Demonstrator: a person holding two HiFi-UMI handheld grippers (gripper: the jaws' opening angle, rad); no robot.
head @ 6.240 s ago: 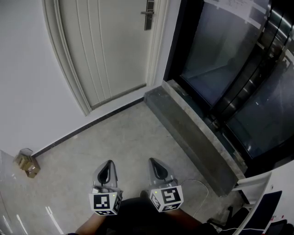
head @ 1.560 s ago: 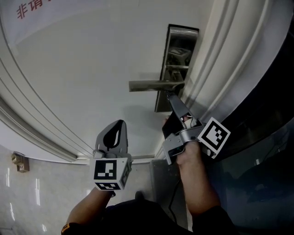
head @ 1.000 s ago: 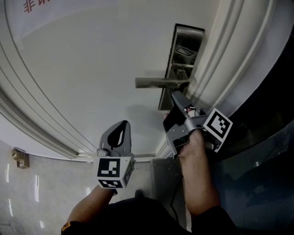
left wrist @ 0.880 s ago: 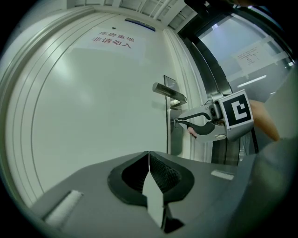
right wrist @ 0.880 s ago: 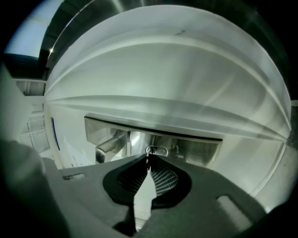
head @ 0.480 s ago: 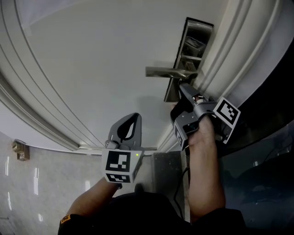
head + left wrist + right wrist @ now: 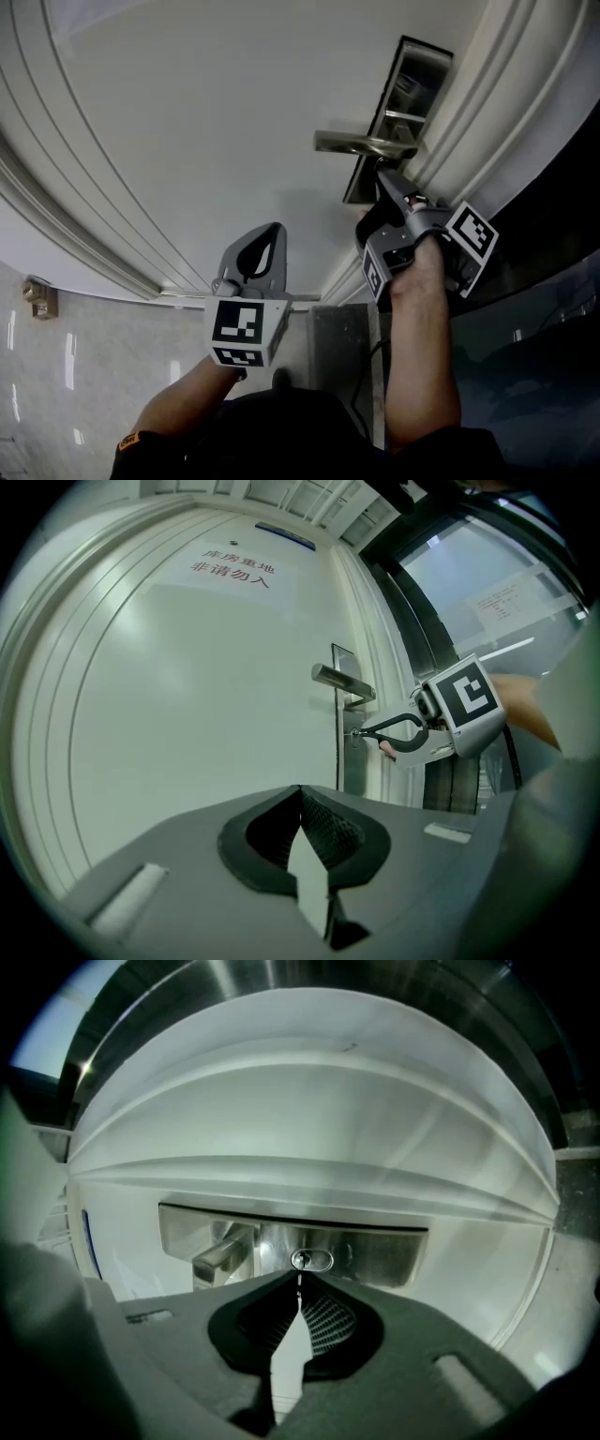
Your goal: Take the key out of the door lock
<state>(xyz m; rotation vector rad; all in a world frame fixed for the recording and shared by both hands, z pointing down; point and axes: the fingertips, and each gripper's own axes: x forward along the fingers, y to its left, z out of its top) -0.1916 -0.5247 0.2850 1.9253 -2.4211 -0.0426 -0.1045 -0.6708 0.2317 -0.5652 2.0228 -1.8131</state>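
Progress: we judge grasp made, pull-out still to do. Key (image 7: 299, 1285) shows as thin sliver right at lock cylinder (image 7: 314, 1260), centre of right gripper view; we cannot tell how deep it sits.
Left tool (image 7: 268, 242), lower centre-left of head view: jaws together, nothing between, clear of door (image 7: 187, 112).
Right tool (image 7: 382, 180), right of centre, under door handle (image 7: 361, 143): jaws pinched on key, tips at lock plate (image 7: 412, 94).

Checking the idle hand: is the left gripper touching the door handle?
No, the left gripper hangs clear, below the door handle.
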